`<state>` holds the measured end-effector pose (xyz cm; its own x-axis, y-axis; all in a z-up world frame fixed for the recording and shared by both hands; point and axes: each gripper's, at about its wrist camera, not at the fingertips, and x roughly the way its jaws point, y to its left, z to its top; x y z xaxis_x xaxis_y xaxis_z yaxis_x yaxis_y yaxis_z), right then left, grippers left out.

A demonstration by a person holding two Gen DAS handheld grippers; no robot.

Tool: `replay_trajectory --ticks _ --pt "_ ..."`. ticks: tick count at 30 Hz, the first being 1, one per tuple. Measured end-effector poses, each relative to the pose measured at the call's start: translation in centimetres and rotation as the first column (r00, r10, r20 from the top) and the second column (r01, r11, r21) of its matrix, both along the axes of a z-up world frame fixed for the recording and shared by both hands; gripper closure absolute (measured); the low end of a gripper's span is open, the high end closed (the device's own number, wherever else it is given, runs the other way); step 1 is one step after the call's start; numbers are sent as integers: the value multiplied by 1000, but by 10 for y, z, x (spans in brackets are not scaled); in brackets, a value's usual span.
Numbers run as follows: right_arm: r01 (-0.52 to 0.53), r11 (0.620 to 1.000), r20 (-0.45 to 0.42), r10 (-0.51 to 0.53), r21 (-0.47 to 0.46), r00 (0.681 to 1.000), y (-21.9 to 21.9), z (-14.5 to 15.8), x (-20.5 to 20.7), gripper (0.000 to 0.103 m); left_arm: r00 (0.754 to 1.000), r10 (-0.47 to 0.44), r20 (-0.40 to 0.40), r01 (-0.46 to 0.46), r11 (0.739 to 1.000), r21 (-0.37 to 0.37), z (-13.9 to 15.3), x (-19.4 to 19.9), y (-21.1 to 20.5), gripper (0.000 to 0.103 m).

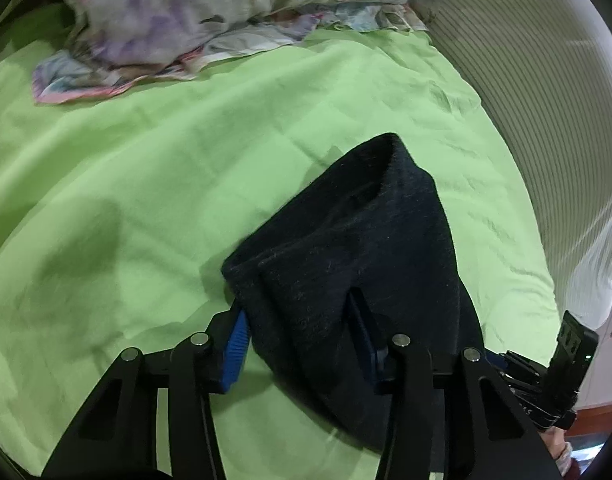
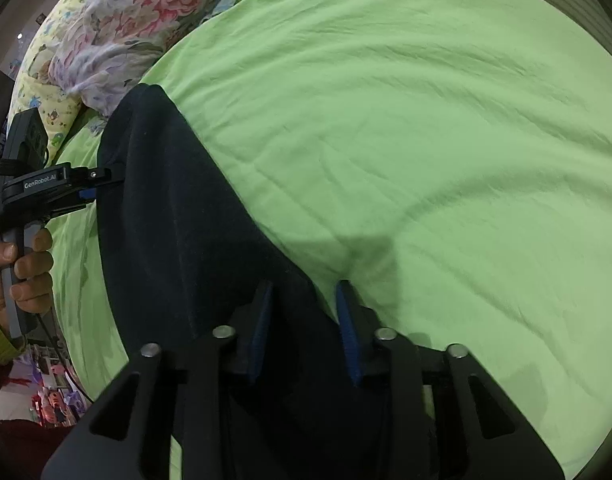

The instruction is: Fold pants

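Note:
The dark navy pants [image 1: 345, 256] hang over the green bed sheet [image 1: 146, 184]. My left gripper [image 1: 302, 320] has its blue pads [image 1: 237, 340] on either side of a thick bunch of the fabric and holds it up. In the right wrist view the pants [image 2: 174, 220] stretch from my right gripper [image 2: 304, 308] back to the left gripper [image 2: 92, 182], which grips their far edge. The right gripper's blue pads [image 2: 347, 332] clamp the near edge of the cloth.
A floral quilt [image 1: 178, 12] lies bunched at the head of the bed, also in the right wrist view [image 2: 126, 28]. A yellow patterned pillow [image 2: 54, 92] sits beside it. A ribbed white wall [image 1: 537, 92] borders the bed's right side.

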<state>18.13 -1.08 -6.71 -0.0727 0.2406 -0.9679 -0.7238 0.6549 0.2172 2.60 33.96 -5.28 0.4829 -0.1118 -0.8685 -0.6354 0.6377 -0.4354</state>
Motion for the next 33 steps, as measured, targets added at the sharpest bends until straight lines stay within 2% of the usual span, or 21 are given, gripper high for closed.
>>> replay_trajectory --ticks 2,3,6,10,12,15,17,20,23,28,31,33 --pt "-18 1000 10 18 -13 1000 -1 3 -3 87 1000 -5 6 5 1000 18 0 4 -2 63" --pt "-30 999 25 31 -20 999 0 5 -4 90 1000 -9 14 8 1000 18 0 4 -3 71" --pt "-23 1000 62 23 0 998 -5 21 -5 93 998 -27 65 26 1000 7 8 0 -4 83" --pt "61 991 145 -78 119 986 -19 72 -2 94 986 -32 166 34 999 -9 37 -17 -6 86" --pt "64 988 184 -90 140 979 -22 87 -7 94 972 -22 234 28 999 -23 58 -32 -8 86" --pt "59 986 230 -95 158 968 -25 100 -13 94 951 -31 307 40 999 -24 87 -52 -15 86" --pt "48 989 259 -84 142 962 -22 97 -15 94 946 -53 320 60 998 -11 97 -59 -19 86" --pt "31 994 279 -60 107 958 -13 84 -14 94 951 -84 297 77 996 36 96 -60 -21 86" --pt "1 998 300 -17 55 954 6 67 -17 94 964 -77 255 68 997 44 77 -61 -11 86" --pt "-60 997 320 70 -42 945 24 39 -20 94 978 -118 170 101 989 105 44 -59 -3 86" --pt "-33 997 299 51 -67 953 21 29 -17 92 982 -154 111 136 978 160 32 -53 -6 85" --pt "17 998 290 1 -61 957 15 29 -14 90 981 -176 77 159 969 187 31 -52 -9 80"
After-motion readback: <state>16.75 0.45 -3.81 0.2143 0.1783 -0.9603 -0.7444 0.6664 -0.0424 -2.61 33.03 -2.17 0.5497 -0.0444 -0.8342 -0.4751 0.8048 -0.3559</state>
